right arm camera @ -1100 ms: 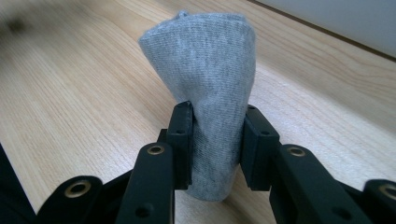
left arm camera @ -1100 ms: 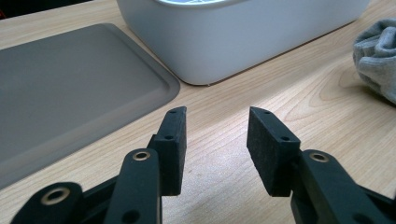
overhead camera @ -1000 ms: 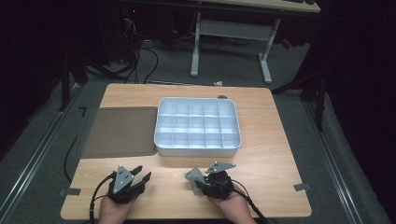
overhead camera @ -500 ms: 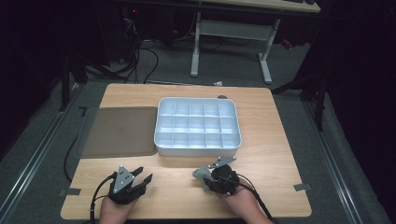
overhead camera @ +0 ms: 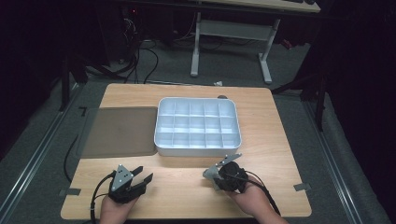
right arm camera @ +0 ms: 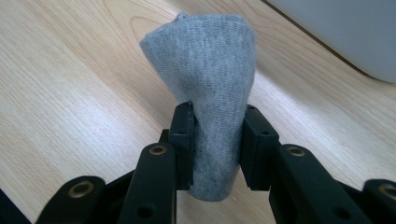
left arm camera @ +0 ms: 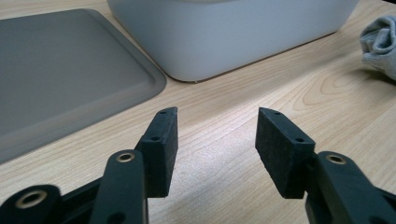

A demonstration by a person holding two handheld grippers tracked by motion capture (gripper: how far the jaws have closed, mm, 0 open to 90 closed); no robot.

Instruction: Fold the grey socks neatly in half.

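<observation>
Right gripper view shows the bench (right arm camera: 60, 84), then my right gripper (right arm camera: 215, 140) clenched on a rolled grey sock (right arm camera: 210, 93) near the white tray (right arm camera: 345, 32); soft fabric may slip loose. My left gripper (left arm camera: 215, 149), empty, has just been opening.

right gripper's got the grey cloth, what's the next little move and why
Probably carry the grey cloth forward toward the white divided tray. The right gripper is shut on the cloth, clear of the table, and the tray's compartments look empty. The left gripper has just been opening, with nothing between its jaws.
</observation>
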